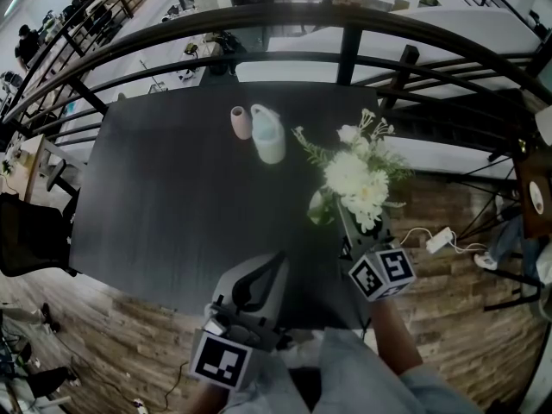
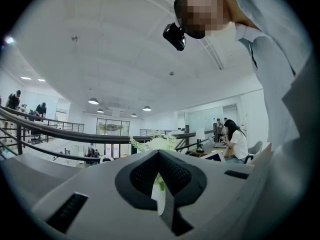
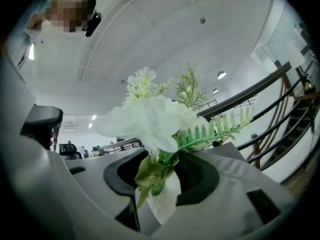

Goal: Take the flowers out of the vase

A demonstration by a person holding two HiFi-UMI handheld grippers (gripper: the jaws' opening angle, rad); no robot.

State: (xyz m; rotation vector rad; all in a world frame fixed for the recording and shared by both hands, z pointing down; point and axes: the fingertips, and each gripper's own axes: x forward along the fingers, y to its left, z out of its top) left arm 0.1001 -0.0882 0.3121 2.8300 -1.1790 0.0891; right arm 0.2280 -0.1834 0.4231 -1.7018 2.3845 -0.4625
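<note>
A bunch of white flowers (image 1: pixel 354 179) with green fern sprigs stands in a small white vase (image 3: pixel 162 199) near the right front edge of the dark table (image 1: pixel 172 197). My right gripper (image 1: pixel 358 235) reaches in level from the front. Its jaws sit on either side of the vase body and press on it, with the blooms (image 3: pixel 150 119) rising above them. From above, the flowers hide most of the vase. My left gripper (image 1: pixel 278 257) hovers at the table's front edge, left of the vase, shut and empty. Its own view shows the flowers (image 2: pixel 157 143) just beyond its tips.
A pink cup (image 1: pixel 241 122) and a pale bottle (image 1: pixel 268 134) stand at the far middle of the table. A dark curved railing (image 1: pixel 345 54) runs behind the table. A white power adapter (image 1: pixel 438 240) lies on the wood floor at right. A black chair (image 1: pixel 26 231) stands at left.
</note>
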